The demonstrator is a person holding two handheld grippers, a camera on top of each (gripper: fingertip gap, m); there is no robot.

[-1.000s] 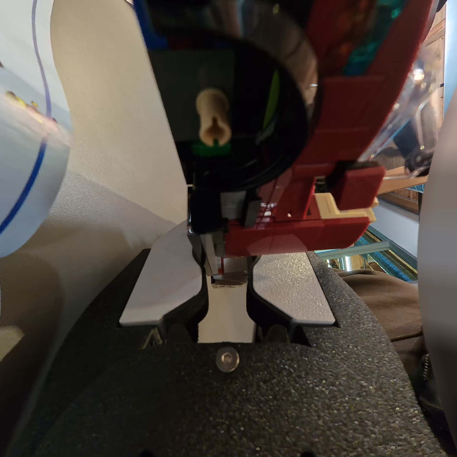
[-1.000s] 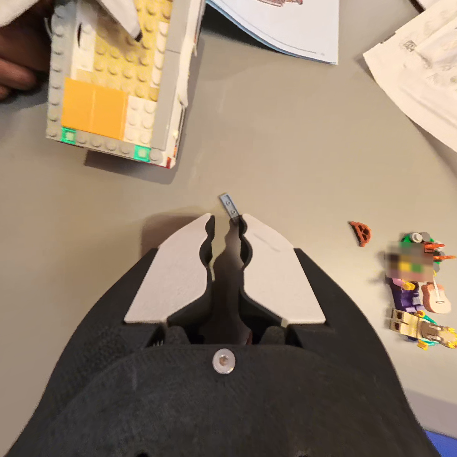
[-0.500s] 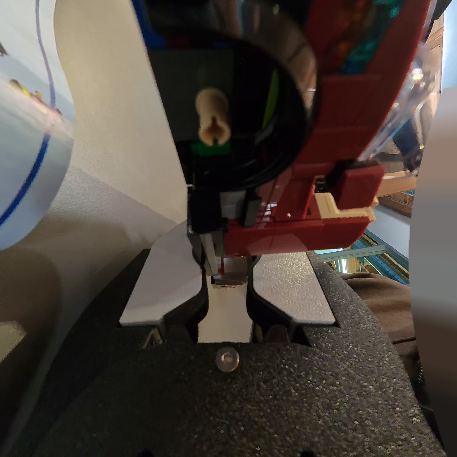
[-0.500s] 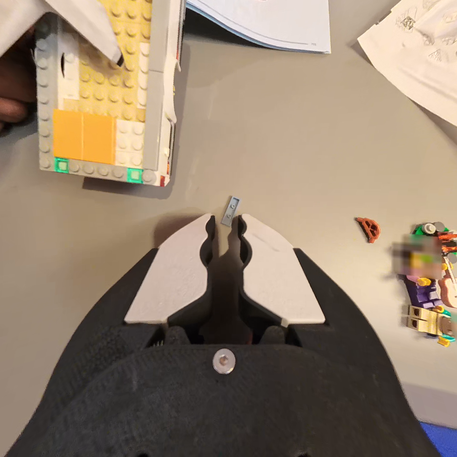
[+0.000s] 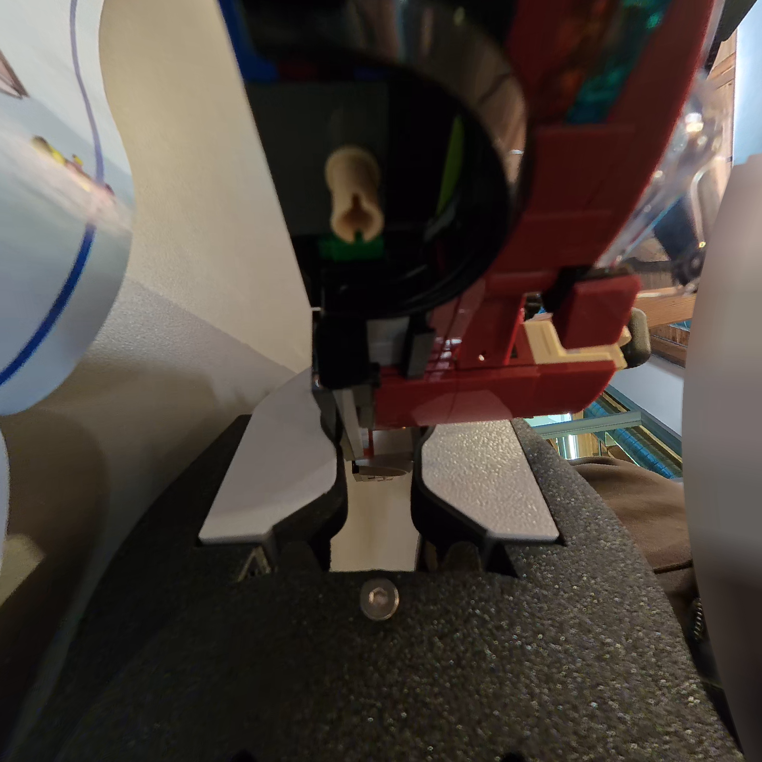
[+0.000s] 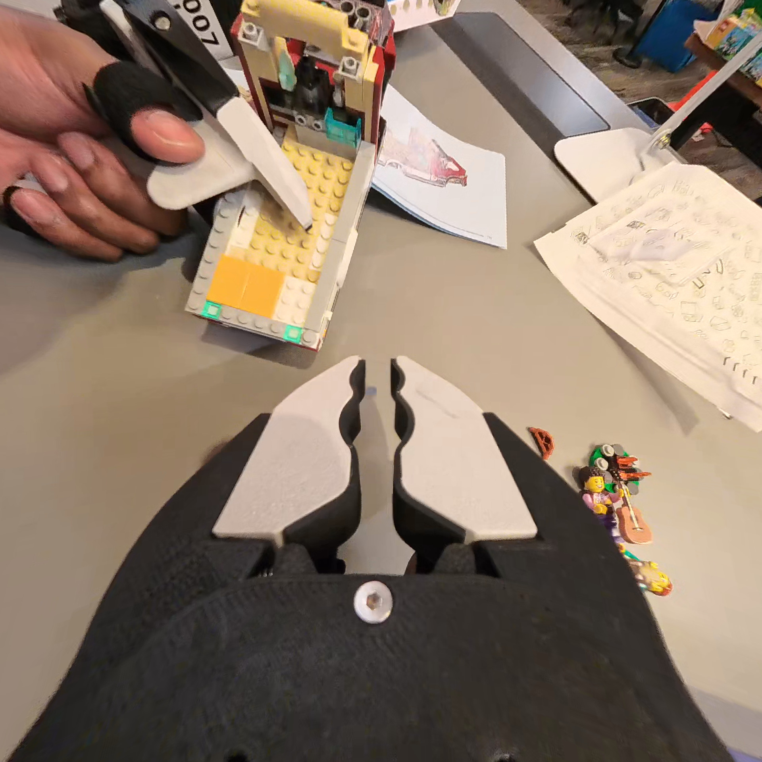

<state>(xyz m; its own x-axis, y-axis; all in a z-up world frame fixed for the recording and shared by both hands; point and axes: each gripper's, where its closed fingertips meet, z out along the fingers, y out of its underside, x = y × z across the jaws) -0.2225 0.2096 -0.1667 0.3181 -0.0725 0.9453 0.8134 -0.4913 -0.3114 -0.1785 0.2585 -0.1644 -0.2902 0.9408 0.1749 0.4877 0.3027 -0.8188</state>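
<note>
My right gripper (image 6: 377, 365) has just tipped up off the bench (image 6: 453, 321). A second ago I was looking straight down; now the whole far side is in view. My right fingers have narrowed to a slim gap. The small grey piece (image 6: 370, 391) that lay just past their tips now shows as a blurred speck between them. I cannot tell whether the pads pinch it or it lies below.

On the other side nothing has shifted. My left gripper (image 5: 375, 412) stays clamped on the brick model (image 6: 264, 284), one finger outside its wall and one on the yellow studs. The model's near end rests on the bench, just ahead of my right fingertips. The toy figure (image 6: 598, 490) lies well off to my right.
</note>
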